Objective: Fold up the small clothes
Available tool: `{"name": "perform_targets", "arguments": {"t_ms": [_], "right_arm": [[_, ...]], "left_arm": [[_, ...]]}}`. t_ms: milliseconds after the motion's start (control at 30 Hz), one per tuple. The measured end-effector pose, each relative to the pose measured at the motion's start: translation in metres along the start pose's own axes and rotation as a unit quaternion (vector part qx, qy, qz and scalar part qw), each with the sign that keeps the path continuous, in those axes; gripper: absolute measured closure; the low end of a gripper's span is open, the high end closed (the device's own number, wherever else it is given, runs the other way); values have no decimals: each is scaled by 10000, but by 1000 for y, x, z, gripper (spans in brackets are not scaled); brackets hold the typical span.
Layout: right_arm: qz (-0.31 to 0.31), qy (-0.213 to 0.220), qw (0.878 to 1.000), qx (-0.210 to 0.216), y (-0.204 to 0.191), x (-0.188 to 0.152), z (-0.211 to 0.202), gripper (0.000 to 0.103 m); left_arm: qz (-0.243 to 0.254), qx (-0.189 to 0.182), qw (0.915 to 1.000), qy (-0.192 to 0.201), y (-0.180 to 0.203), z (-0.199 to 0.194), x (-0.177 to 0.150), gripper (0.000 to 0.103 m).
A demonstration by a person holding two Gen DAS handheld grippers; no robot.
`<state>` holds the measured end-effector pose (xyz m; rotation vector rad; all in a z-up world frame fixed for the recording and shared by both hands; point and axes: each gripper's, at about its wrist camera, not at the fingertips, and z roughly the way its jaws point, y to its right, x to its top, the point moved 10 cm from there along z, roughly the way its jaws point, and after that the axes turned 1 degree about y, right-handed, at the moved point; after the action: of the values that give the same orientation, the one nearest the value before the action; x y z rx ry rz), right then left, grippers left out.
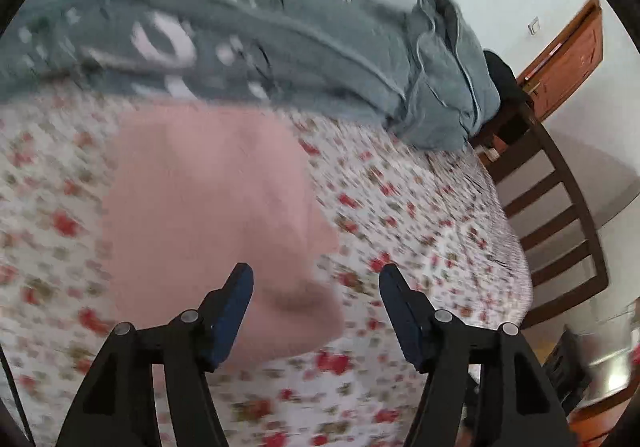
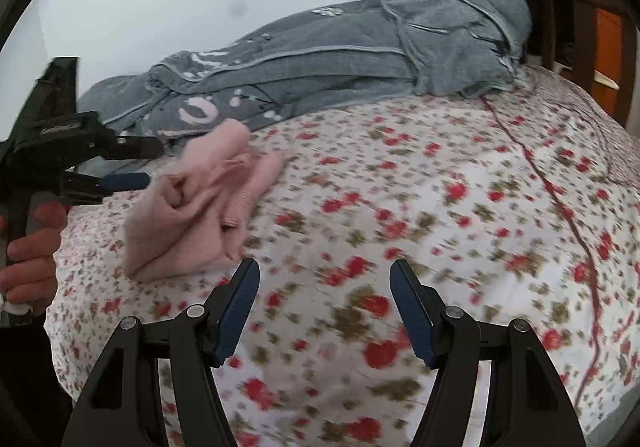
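Now: pink garment (image 2: 200, 203) crumpled on floral bed (image 2: 440, 207), unfolded. Left tool (image 1: 316, 307) spread wide above it; right tool (image 2: 324, 303) wide, empty, beside. Next: pinch edge, spread flat.

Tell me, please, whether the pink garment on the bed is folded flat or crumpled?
Crumpled. In the right wrist view the pink garment lies bunched in loose wrinkles on the floral sheet; neither gripper holds it. The left wrist view is too blurred to add detail.
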<state>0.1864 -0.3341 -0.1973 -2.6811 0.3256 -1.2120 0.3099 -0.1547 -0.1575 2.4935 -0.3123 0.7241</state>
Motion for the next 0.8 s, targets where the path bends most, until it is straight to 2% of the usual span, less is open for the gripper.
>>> {"name": "perform_targets", "arguments": {"t_ms": [133, 267, 367, 433, 500, 533, 567, 600, 700, 767, 800], "right_arm": [[-102, 83, 9986, 510, -43, 18, 13, 36], [-209, 133, 9936, 1098, -93, 34, 31, 36], [-142, 120, 9901, 1389, -122, 46, 54, 36], [-63, -47, 9907, 1357, -133, 49, 80, 45], [-69, -358, 9911, 1281, -137, 44, 106, 76], [-118, -594, 9903, 1250, -138, 38, 119, 88], [-168, -688, 9891, 1292, -138, 35, 124, 93], [-171, -568, 9890, 1357, -138, 38, 120, 95], [-90, 216, 9879, 1535, -127, 53, 80, 98], [167, 392, 9880, 1487, -111, 51, 72, 97], [304, 304, 9892, 1402, -103, 40, 78, 97]], "left_arm": [[74, 597, 9976, 330, -40, -38, -4, 39], [-117, 1028, 9940, 348, -90, -53, -19, 39], [-415, 1202, 9915, 291, -128, -52, -32, 39], [-650, 1182, 9906, 205, -145, -50, -43, 39], [-858, 1106, 9901, 118, -162, -48, -54, 39], [-920, 1077, 9899, 112, -167, -48, -58, 39], [-968, 1043, 9898, 117, -171, -48, -61, 39], [-1017, 991, 9898, 122, -173, -47, -64, 39], [-1058, 855, 9907, 45, -176, -39, -72, 39], [-994, 797, 9918, -18, -171, -34, -77, 39], [-938, 747, 9928, -20, -168, -31, -77, 39]]}}
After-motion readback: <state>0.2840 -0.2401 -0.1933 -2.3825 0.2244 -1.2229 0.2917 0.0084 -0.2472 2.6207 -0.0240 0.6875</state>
